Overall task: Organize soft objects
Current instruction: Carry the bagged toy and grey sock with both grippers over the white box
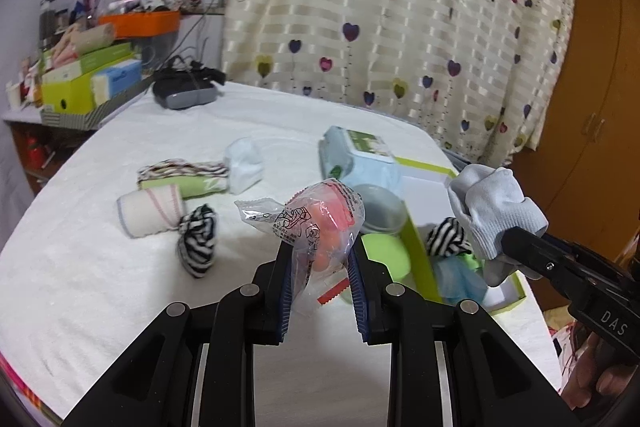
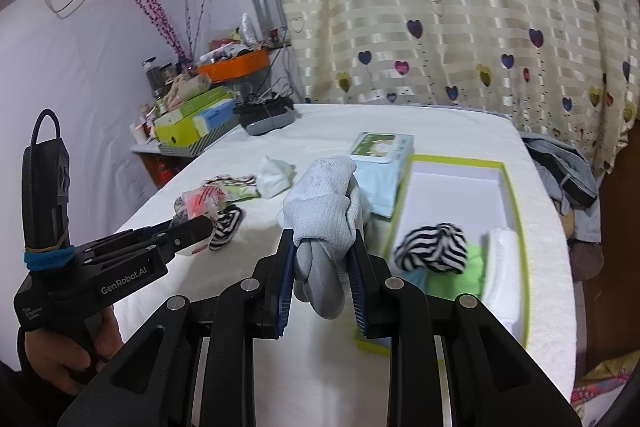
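My left gripper (image 1: 320, 255) is shut on a clear plastic bag with a pink soft item inside (image 1: 316, 223), held above the white table; the bag (image 2: 196, 205) also shows in the right wrist view. My right gripper (image 2: 322, 251) is shut on a rolled grey sock (image 2: 324, 207), seen from the left wrist view as a grey sock (image 1: 496, 211) above the box. The green-rimmed open box (image 2: 516, 219) holds a black-and-white striped roll (image 2: 434, 247), a green item and white cloth. On the table lie a striped sock (image 1: 198, 247), a rolled white towel (image 1: 150, 213) and a white sock (image 1: 244, 167).
A pale blue wipes pack (image 1: 360, 155) and a grey round lid (image 1: 378, 211) lie beside the box. A dark device (image 1: 186, 91) sits at the table's far end. Cluttered shelf with green boxes (image 1: 80, 83) stands left. A heart-print curtain (image 1: 392, 11) hangs behind.
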`<state>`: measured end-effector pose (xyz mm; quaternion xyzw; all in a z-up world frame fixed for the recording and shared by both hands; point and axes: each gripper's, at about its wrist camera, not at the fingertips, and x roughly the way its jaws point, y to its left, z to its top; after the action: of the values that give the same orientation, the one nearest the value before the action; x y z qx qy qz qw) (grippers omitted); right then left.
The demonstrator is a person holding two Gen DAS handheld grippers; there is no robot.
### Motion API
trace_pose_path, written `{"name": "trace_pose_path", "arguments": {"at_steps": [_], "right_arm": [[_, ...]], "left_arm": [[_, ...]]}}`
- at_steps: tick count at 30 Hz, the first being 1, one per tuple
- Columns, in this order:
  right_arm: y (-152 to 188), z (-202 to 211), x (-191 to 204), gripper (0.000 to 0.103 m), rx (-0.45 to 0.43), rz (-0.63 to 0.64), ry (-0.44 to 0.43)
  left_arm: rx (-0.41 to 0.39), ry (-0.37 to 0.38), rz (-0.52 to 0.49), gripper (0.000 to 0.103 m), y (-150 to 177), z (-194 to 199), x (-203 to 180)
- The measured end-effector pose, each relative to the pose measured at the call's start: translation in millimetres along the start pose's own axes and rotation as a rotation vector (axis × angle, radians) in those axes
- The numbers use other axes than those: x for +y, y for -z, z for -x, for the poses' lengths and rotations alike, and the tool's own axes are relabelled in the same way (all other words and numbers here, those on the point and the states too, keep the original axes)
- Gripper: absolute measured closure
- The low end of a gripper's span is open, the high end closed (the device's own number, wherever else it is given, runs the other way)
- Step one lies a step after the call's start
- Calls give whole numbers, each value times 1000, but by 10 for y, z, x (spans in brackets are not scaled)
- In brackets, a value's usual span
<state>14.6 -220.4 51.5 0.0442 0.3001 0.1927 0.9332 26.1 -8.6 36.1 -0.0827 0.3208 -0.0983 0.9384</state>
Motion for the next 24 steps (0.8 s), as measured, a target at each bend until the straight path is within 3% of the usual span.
{"name": "trace_pose_path", "arguments": {"at_steps": [24], "right_arm": [[58,263,-711,77,-6,-111,149]], "left_arm": [[29,164,-88,79,-49,-262,-702]]}}
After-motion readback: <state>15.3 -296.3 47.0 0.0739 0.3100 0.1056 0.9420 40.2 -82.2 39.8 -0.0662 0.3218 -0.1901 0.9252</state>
